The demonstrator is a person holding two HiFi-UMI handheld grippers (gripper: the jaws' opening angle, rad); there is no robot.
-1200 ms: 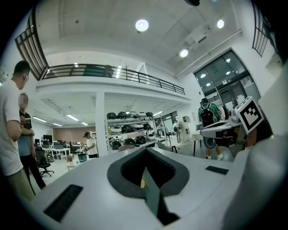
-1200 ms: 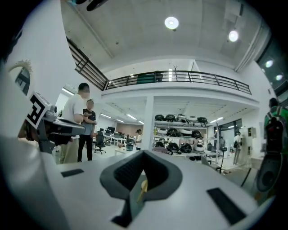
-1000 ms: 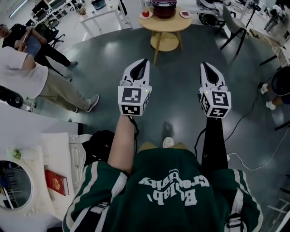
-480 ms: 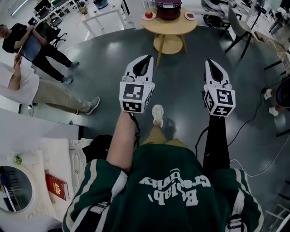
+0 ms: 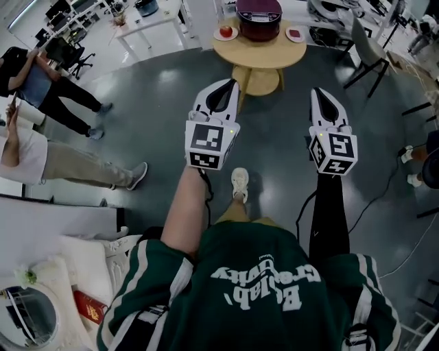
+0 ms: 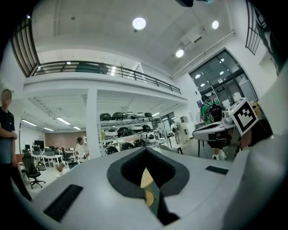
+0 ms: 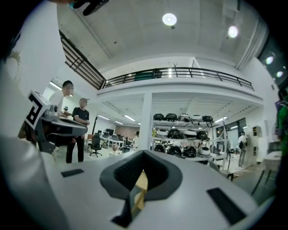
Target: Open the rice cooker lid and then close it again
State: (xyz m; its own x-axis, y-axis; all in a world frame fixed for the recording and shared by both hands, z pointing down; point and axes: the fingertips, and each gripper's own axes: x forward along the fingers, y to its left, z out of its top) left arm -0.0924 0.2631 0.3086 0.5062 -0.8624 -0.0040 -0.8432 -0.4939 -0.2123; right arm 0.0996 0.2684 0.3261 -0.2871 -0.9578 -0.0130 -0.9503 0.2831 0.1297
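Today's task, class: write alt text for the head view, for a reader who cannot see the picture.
Seen from above, a person in a green top holds the left tongs and right tongs, both shut and empty, over a grey floor. Farther ahead, a dark red rice cooker sits with its lid down on a round wooden table.

Rice cooker [image 5: 258, 14] clipped at top edge; details seemingly unreadable.

Maroon rice cooker [image 5: 258, 9], pale wooden table [image 5: 259, 48], dark grey floor [image 5: 158, 89], green white-striped top [image 5: 254, 301]
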